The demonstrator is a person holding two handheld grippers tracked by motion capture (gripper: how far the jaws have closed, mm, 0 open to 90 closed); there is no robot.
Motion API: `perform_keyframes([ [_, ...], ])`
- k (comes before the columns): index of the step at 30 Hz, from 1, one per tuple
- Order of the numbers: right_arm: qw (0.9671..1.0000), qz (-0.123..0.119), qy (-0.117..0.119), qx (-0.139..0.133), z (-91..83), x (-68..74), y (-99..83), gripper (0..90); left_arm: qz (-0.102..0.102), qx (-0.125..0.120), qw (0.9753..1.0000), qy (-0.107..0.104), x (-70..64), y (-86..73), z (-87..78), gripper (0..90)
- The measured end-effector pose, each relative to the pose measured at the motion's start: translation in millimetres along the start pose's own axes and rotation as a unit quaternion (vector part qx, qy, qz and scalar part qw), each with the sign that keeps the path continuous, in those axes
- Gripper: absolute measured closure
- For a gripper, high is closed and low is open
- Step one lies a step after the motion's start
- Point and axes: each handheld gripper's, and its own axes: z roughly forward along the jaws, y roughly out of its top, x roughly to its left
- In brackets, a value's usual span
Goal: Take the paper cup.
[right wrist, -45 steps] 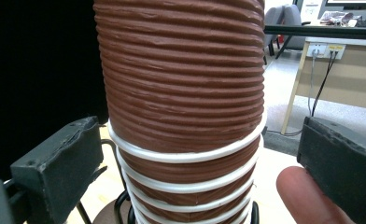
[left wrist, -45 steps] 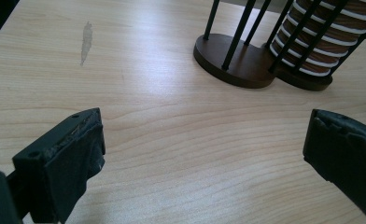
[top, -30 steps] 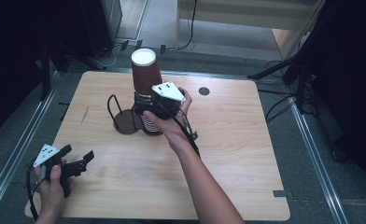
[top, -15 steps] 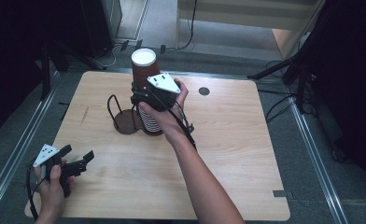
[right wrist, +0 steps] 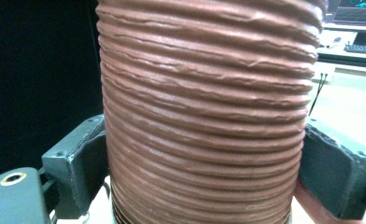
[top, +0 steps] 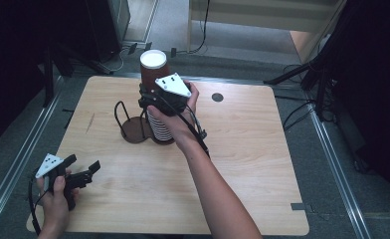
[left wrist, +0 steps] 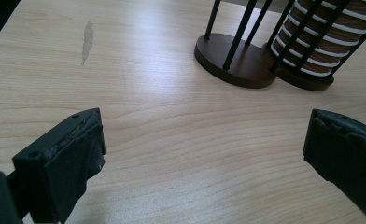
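At the wire cup rack (top: pixel 133 127), right tool (top: pixel 158 102) clamps the top ribbed paper cup (right wrist: pixel 204 112); lift straight, gently. Left tool (top: pixel 81 172) idle, gaping.

No readable text, label, brand, number or sign appears on anything in these views.
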Motion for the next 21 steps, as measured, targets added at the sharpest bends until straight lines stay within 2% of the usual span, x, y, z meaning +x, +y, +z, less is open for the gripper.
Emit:
perform_keyframes([
  [21, 0.9994, -0.005, -0.005, -0.035, -4.6, 7.9, 33.7, 11.6, -0.001, -0.001, 1.0, 0.001, 0.1, 0.1, 0.5, 0.0],
])
